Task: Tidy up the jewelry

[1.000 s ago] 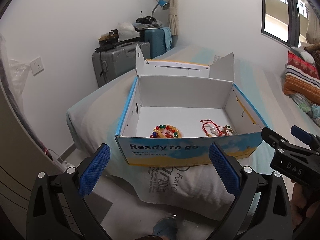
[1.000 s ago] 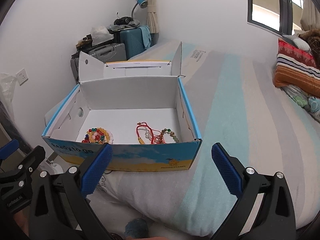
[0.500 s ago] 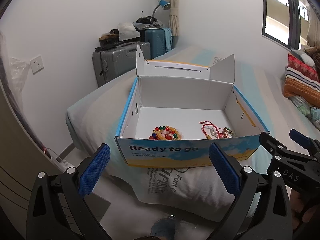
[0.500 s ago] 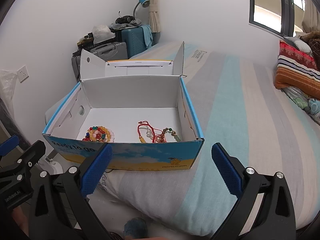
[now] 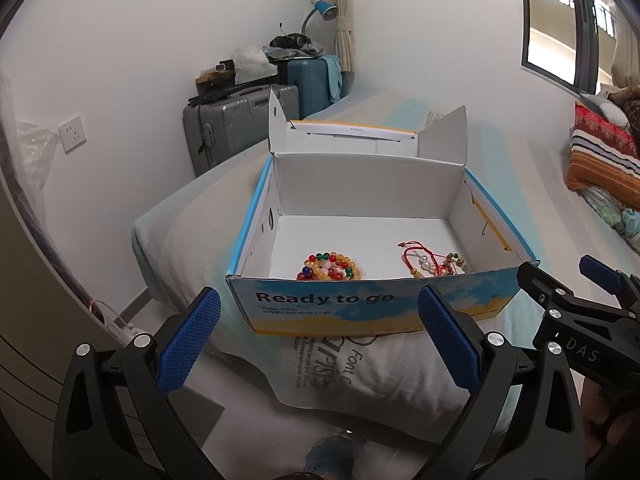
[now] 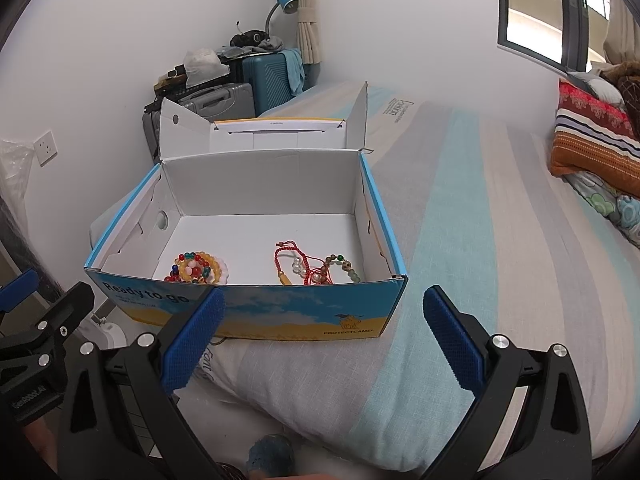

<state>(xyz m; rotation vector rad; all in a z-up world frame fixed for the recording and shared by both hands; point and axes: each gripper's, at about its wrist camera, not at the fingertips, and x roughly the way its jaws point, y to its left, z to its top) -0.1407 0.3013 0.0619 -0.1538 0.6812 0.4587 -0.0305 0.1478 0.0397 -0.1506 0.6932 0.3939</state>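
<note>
An open cardboard box (image 5: 372,312) (image 6: 280,312) with a blue and yellow front sits on the bed, its lid flaps up at the back. Inside on the left lies a coiled bracelet of coloured beads (image 5: 330,267) (image 6: 198,267). To its right is a tangle of red cord bracelets with pearls and green beads (image 5: 434,264) (image 6: 314,266). My left gripper (image 5: 318,336) is open and empty, held in front of the box. My right gripper (image 6: 324,332) is open and empty too, just short of the box front. Each gripper shows at the edge of the other's view.
The box rests on a white pillow (image 5: 360,372) on a striped blue and grey bedsheet (image 6: 480,240). Grey and teal suitcases (image 5: 236,124) stand by the wall behind. A striped orange cushion (image 6: 596,144) lies at the far right. The bed edge and floor are at the left.
Both grippers have crept slightly toward the box and risen a little, showing more of its inside. The jewelry has not moved.
</note>
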